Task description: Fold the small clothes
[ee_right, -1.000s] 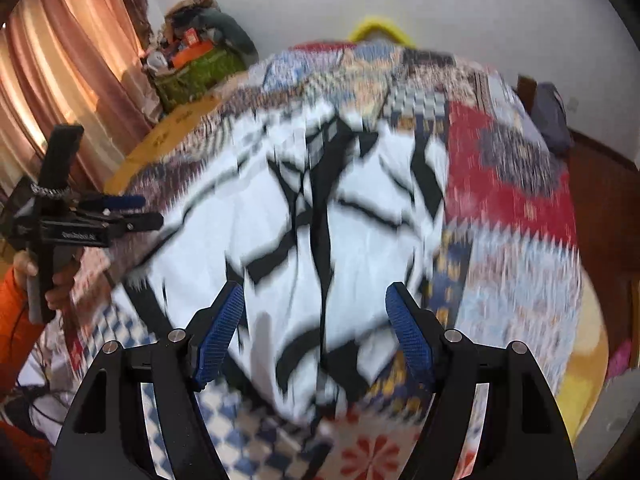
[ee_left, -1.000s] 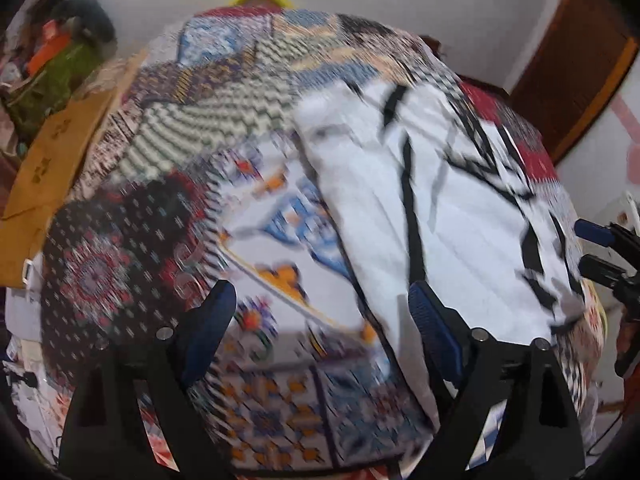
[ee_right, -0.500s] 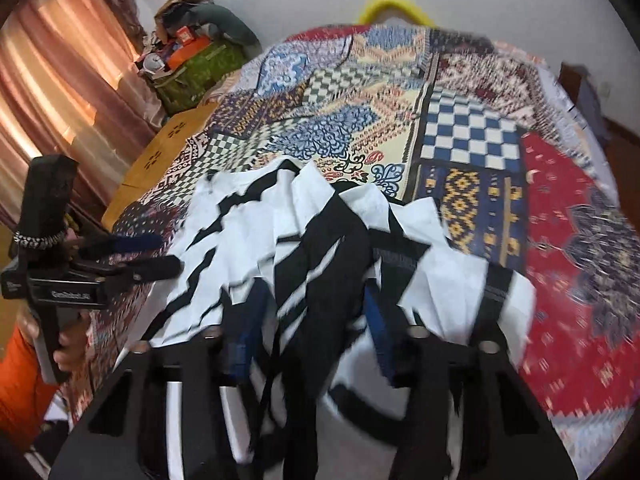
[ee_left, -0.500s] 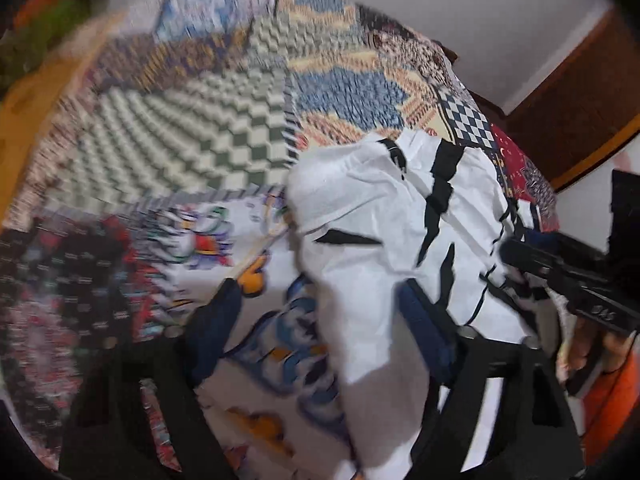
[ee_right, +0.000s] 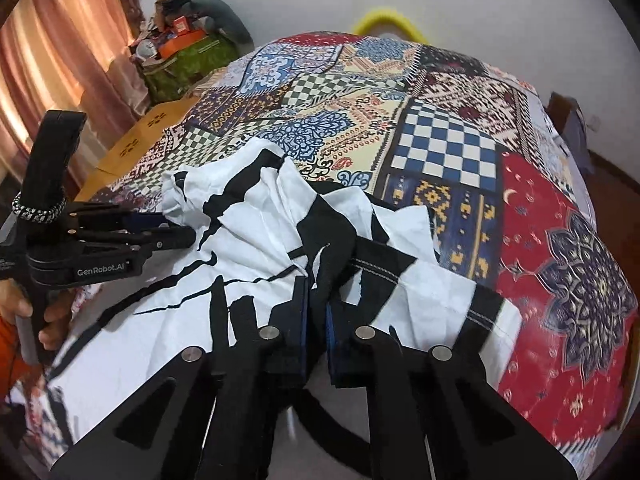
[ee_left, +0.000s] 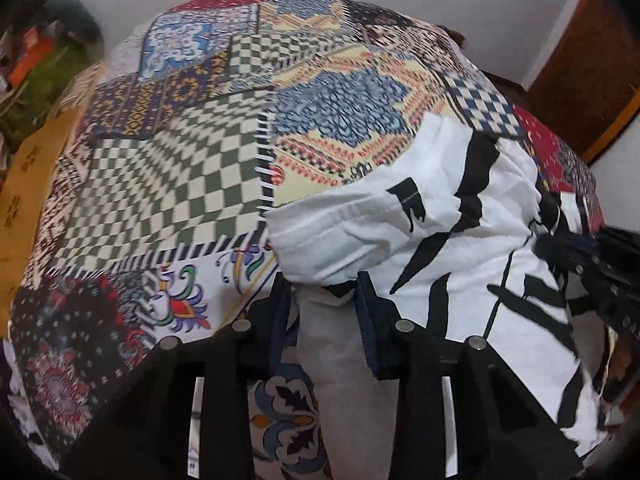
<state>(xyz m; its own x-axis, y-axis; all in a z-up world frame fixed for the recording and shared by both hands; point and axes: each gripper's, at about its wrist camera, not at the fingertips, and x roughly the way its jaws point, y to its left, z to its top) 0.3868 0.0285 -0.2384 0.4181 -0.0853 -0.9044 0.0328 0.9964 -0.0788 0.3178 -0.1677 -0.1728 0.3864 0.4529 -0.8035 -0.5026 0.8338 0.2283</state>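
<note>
- The left gripper is pointing steeply down at the bed, and in the right wrist view a hand is wrapping round its black handle at the far left, with an orange sleeve showing below it.
- Its jaws have just been closing and are now standing narrow, with a bunched white fold of the garment sitting between the blue pads; whether the pads are pressing on the cloth I cannot tell.
- The white garment with black streaks is lying crumpled on the patchwork bedspread, spreading from the left gripper's fingers across to the right edge of the left wrist view.
- To the left of the garment, the green-and-cream chequered patch of the bedspread is lying bare, giving open room on that side.
- The right gripper is also tilting down toward the bed, coming in over the near edge of the garment.
- Its jaws are nearly together and are pinching a black part of the garment between the blue pads.
- From that grip the cloth is rising in loose wrinkled folds toward the left gripper, which is sitting at the garment's left edge in this view.
- To the right, a stitched hem of the garment is ending on the red patch of the bedspread, which is lying bare out to the bed's edge.
- Beyond the garment, the far half of the bed is lying uncovered up to the wall.
</note>
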